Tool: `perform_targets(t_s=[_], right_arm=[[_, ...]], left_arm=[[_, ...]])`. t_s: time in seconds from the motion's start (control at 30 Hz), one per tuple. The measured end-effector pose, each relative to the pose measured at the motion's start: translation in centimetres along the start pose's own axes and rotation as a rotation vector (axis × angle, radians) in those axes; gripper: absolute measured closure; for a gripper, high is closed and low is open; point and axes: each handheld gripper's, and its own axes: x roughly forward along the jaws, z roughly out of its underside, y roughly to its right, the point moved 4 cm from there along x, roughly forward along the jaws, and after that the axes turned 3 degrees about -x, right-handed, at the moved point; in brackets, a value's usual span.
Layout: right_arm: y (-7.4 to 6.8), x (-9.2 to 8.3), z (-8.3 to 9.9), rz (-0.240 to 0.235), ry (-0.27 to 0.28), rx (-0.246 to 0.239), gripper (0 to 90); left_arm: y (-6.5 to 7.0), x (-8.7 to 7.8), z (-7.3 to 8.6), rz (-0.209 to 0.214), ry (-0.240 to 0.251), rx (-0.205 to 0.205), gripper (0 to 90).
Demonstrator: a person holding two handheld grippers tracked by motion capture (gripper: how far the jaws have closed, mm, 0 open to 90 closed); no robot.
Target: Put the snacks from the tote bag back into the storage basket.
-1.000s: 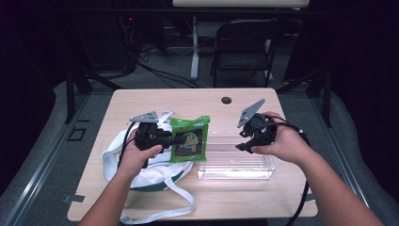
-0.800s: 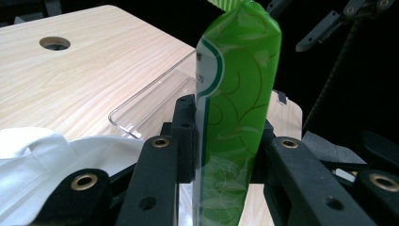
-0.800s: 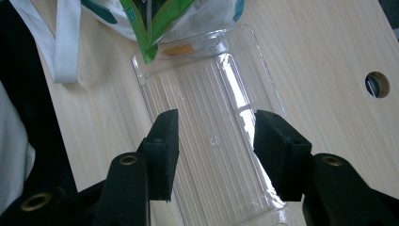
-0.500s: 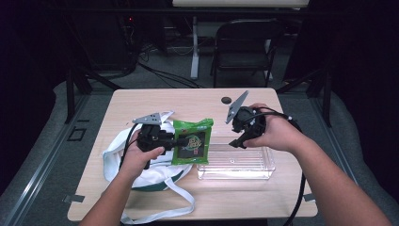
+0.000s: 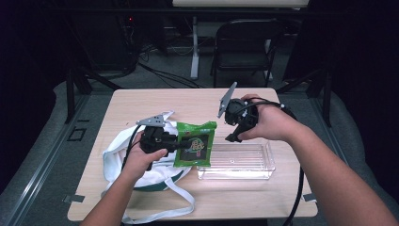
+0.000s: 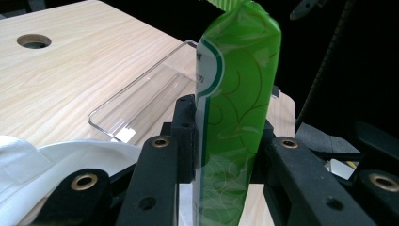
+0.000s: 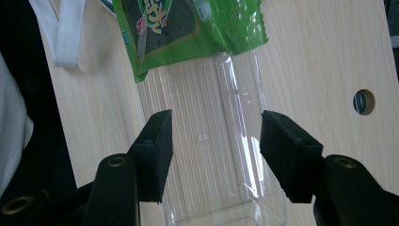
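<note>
My left gripper is shut on a green snack packet, which hangs upright over the left end of a clear plastic tray. In the left gripper view the pads press on the packet from both sides, low on its body. My right gripper hovers above the tray's far left corner, just right of the packet. Its jaws have just been opening and stand wide with nothing between them; the tray lies below and the packet is ahead.
A white cloth bag with long straps lies under my left hand at the table's left front. The wooden table has a round hole near its far edge. A dark folding chair stands behind the table.
My right gripper has moved left and up, from the tray's far edge toward the packet, and its jaws have spread wider. The left gripper and packet have stayed put.
</note>
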Motion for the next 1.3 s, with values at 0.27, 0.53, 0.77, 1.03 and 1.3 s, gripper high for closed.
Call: perform_targets(t_s=[0.27,0.53,0.77,1.03,1.3], right_arm=[[0.4,-0.5,-1.6,0.004,-0.03,-0.04,44.3],[0.4,-0.5,-3.4,0.003,-0.037,-0.082,42.1],[0.1,-0.1,-4.6,-0.015,-0.054,-0.112,41.3],[-0.5,1.0,-5.6,-0.052,-0.078,-0.146,41.3],[-1.0,2.1,-6.2,-0.091,-0.1,-0.167,42.4]], left_arm=[[0.2,0.2,0.0,0.004,-0.003,0.003,72.4],[0.5,0.4,0.0,0.017,-0.006,0.012,72.4],[0.8,0.9,0.0,0.024,-0.012,0.02,72.4],[1.1,1.0,0.0,0.028,-0.005,0.029,72.4],[1.3,1.3,0.0,0.034,-0.013,0.038,72.4]])
